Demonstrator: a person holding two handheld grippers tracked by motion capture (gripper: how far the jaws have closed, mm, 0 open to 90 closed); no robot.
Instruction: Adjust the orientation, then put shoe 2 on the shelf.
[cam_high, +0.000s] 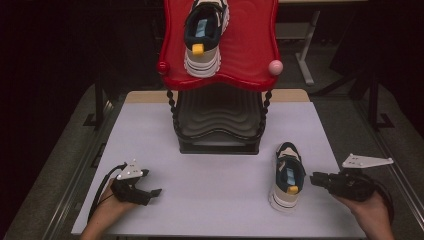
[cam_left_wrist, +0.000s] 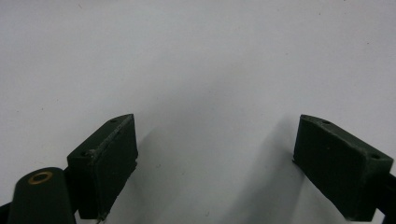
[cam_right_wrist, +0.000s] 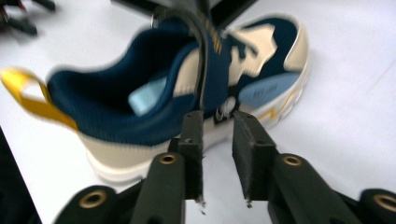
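Sneaker (cam_high: 287, 176) sits upright on its sole on the tabletop (cam_high: 210, 185), front right area, toe pointing away toward the rack, yellow heel loop (cam_high: 293, 190) toward the person. Navy/cream upper, light blue insole tag visible in the right gripper view (cam_right_wrist: 187, 93). Right hand-held gripper (cam_high: 316, 179) is just beside the sneaker's right flank, pointing at it, close but not gripping. In the right gripper view its jaws stand a narrow gap apart with nothing between them, tips (cam_right_wrist: 218, 140) just short of the sole edge; contact unclear due to blur. A second matching sneaker (cam_high: 206, 35) rests on the red top shelf (cam_high: 250, 45) of the rack, heel toward the person; below it, a dark wavy lower shelf (cam_high: 220, 120). Left hand-held gripper (cam_high: 152, 193) lies low on the front left of the tabletop, well apart from both sneakers; jaws wide apart and empty (cam_left_wrist: 215, 163), over bare white surface.
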